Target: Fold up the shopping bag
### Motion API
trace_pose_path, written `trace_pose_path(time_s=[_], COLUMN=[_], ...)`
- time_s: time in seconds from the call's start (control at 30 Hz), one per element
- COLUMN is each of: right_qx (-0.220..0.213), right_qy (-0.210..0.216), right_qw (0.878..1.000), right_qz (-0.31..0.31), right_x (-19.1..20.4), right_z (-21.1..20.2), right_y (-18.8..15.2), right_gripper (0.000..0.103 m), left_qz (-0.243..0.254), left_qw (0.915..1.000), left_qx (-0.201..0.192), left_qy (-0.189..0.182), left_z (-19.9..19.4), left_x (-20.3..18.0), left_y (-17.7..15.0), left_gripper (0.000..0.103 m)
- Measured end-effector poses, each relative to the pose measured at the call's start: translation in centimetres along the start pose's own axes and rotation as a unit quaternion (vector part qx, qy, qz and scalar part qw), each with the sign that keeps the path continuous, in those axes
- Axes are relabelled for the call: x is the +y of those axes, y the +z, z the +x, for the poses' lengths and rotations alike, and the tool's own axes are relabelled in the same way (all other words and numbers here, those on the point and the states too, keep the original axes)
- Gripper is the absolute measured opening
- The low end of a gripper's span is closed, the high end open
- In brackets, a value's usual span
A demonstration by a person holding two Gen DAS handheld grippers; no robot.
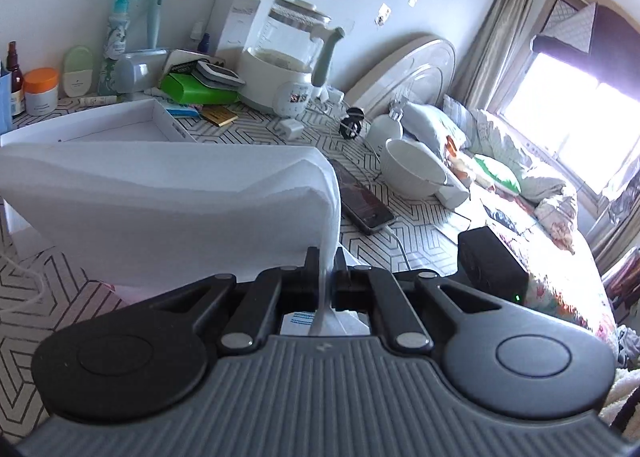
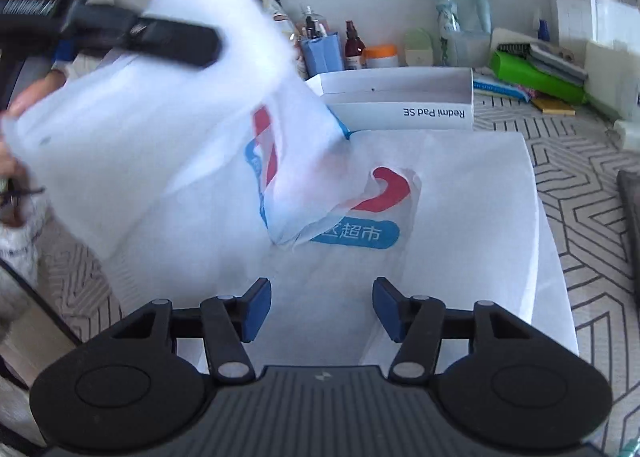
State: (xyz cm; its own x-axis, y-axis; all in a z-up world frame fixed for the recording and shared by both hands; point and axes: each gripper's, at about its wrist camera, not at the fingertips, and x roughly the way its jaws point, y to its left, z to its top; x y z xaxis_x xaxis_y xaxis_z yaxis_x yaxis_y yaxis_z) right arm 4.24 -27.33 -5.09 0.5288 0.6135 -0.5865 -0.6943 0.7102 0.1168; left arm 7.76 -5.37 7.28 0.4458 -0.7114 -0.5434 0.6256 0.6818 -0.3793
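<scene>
Left wrist view: the left tongs (image 1: 326,257) are pinched tight on an edge of the white shopping bag (image 1: 168,197), which drapes up just in front of the white box (image 1: 120,125) on the counter (image 1: 420,217).

Right wrist view: the right tongs (image 2: 322,307) sit parted with nothing gripped, hovering over the bag's flat part, just this side of that box.

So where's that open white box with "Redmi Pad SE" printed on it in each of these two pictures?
Left wrist view: the white box sits upper left, just behind the lifted white shopping bag.
Right wrist view: the box sits upper centre-right, beyond the bag lying on the table.
Shared landmark: the teal spray bottle against the wall.
</scene>
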Motion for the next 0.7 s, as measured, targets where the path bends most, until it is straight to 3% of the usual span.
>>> trace_pose_path(time_s=[0.1,0.23,0.47,0.7], right_qx=[-0.019,-0.037,-0.04,-0.128], right_qy=[-0.002,-0.008,-0.02,-0.022], right_qw=[0.998,0.998,0.997,0.988], right_qz=[-0.054,-0.042,0.06,0.085], right_x=[1.7,1.6,-1.2,-1.6], right_z=[0.1,-0.5,-5.3,-10.7], right_y=[-1.3,-2.0,-3.4,-4.9], right_gripper=[0.063,0.063,0.067,0.073], left_qz=[0.009,0.018,0.034,0.037], left_qw=[0.9985,0.9929,0.9844,0.9788], left_qx=[0.054,0.117,0.172,0.2], left_qy=[-0.008,0.002,0.011,0.024], left_z=[3.6,8.6,13.7,16.5], left_x=[-1.3,-2.1,-2.0,-2.1], left_y=[0.5,1.1,1.7,2.0], left_gripper=[0.004,0.005,0.005,0.008])
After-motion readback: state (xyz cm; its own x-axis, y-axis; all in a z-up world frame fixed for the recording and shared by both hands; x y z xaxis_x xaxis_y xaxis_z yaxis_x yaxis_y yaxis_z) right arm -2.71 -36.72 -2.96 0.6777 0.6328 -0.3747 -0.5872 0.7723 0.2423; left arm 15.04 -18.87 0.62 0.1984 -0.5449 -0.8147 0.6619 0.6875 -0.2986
